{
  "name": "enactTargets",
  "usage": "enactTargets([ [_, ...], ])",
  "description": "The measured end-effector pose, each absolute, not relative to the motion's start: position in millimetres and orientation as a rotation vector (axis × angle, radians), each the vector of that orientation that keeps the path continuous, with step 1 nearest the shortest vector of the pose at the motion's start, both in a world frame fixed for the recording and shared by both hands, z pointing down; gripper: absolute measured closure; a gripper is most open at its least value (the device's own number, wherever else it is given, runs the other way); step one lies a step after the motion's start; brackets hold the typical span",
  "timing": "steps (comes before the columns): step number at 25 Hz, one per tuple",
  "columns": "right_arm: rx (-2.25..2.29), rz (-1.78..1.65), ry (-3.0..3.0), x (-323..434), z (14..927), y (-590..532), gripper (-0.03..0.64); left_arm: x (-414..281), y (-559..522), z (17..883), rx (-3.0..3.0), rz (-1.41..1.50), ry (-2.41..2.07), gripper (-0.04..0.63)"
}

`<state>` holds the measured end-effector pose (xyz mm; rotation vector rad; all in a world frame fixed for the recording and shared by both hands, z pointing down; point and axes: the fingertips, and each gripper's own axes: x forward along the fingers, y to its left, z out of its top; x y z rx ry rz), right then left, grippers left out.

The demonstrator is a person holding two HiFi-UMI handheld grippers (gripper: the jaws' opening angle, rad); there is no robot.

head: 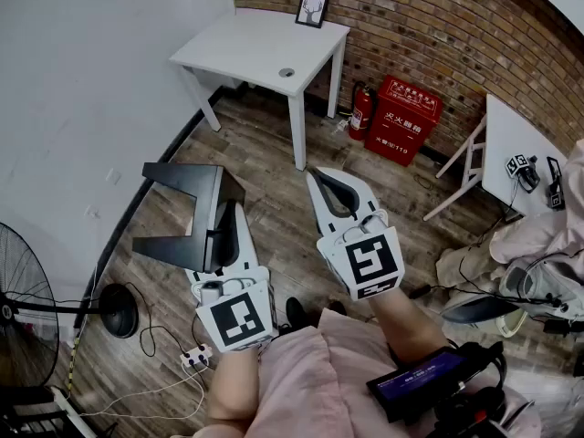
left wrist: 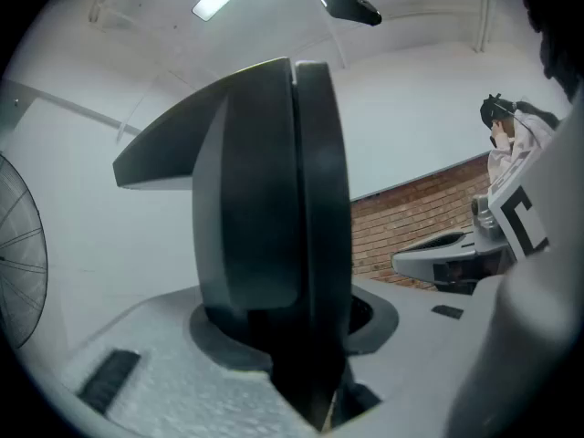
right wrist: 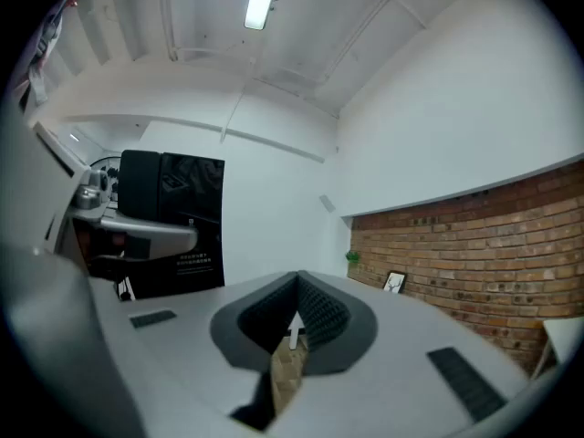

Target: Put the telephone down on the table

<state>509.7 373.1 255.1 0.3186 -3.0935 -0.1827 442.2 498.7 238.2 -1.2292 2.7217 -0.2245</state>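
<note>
Head view looks down; tool views face brick wall [right wrist: 474, 235].

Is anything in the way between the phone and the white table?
No. Only open wooden floor lies between the telephone, held in the left gripper, and the table. Its top holds a picture frame and a small round thing.

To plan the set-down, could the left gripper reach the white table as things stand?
Probably not yet: the left gripper, holding the telephone, is short of the table; only floor lies between.

Fan [head: 18, 290] — half beyond left edge
</note>
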Motion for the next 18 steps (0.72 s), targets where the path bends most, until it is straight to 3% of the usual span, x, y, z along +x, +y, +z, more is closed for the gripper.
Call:
enactTargets([
  [16,0.223,-0.163,-3.123,473.0,255.1,369.0,0.611,409.5,483.6,243.1,-1.481,-0.179,2.667,0.426],
  [17,0.163,-0.165,-3.130,468.9,253.8,372.7,0.597,405.7,483.3,242.2,-1.543,-0.155,2.647,0.426],
  [18,0.091,-0.167,-3.133,464.5,252.7,377.8,0.529,402.0,483.6,240.6,-1.610,-0.125,2.623,0.426],
])
